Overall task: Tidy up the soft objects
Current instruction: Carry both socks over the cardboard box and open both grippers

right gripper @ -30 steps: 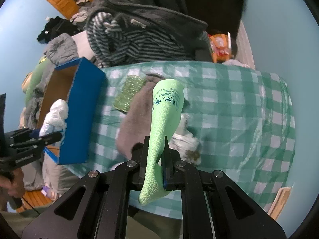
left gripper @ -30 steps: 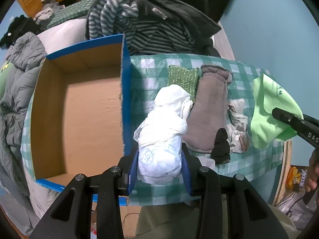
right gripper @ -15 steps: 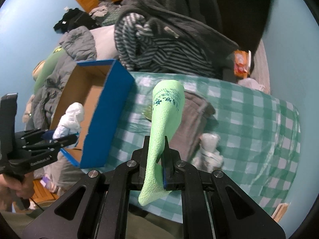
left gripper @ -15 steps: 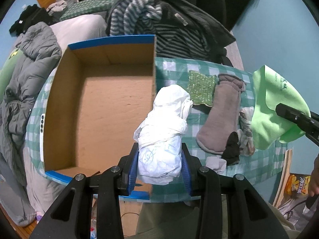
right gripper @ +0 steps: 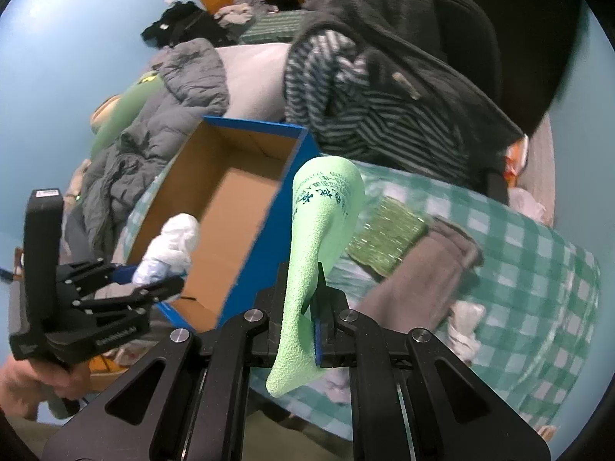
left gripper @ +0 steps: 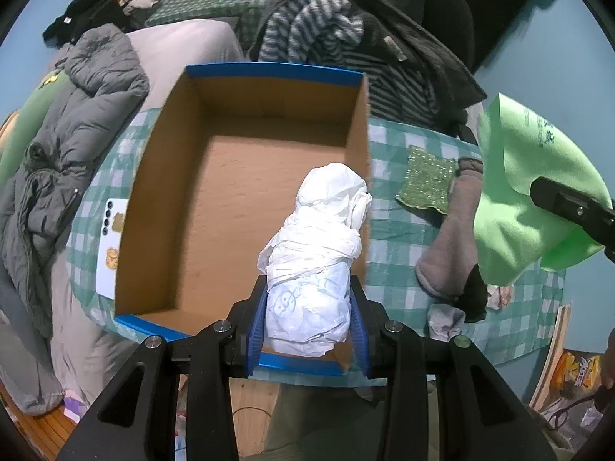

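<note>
On the green-checked tablecloth [left gripper: 399,269] sits an open cardboard box [left gripper: 246,207]. The left gripper [left gripper: 307,315] clamps a white plastic-bag bundle [left gripper: 315,265] over it and the right gripper [right gripper: 303,307] clamps a green cloth [right gripper: 319,238]; releasing the bundle inside seems next.

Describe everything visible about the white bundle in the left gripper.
The white bundle looks like crumpled thin plastic or tissue, wrapped into an elongated roll with a faint blue doodle near its base. The left gripper has its jaws clamped on the lower end; the rest sticks forward over the open cardboard box, near its right wall, touching nothing else visible.
</note>
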A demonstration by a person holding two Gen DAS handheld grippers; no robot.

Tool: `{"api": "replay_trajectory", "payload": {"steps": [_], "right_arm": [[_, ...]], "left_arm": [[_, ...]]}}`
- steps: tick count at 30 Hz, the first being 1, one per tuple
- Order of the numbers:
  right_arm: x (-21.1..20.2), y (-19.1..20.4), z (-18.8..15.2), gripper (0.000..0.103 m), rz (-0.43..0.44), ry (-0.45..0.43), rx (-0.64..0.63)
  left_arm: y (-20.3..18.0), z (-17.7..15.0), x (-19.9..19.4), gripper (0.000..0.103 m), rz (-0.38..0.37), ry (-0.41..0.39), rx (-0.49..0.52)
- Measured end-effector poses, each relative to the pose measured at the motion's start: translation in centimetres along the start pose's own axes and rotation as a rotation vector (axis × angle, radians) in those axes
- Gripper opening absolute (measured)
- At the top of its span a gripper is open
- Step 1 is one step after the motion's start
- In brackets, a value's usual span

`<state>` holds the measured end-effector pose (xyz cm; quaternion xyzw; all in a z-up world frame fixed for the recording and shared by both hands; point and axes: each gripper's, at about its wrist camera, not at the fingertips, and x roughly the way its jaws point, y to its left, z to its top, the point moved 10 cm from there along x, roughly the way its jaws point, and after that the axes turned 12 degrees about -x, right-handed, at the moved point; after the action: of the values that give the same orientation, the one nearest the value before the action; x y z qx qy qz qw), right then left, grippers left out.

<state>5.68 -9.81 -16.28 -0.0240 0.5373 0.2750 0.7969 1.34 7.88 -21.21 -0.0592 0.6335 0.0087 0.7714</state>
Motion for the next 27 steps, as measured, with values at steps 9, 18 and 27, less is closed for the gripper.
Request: {"api": "replay_trajectory", "payload": {"steps": [9, 18, 27], "right_arm": [[1.6, 4.8, 3.3, 0.009, 0.034, -0.018, -0.084], [4.7, 9.0, 5.6, 0.009, 0.086, 0.001, -0.129], [9.5, 10.7, 6.3, 0.009, 0.144, 0.071, -0.085]], "left_arm": [[3.6, 1.2, 0.0, 0.038, 0.026, -0.013, -0.047], [6.5, 2.5, 0.6, 0.038, 0.043, -0.017, -0.08], [8.1, 2.9, 2.4, 0.038, 0.066, 0.004, -0.087]]}}
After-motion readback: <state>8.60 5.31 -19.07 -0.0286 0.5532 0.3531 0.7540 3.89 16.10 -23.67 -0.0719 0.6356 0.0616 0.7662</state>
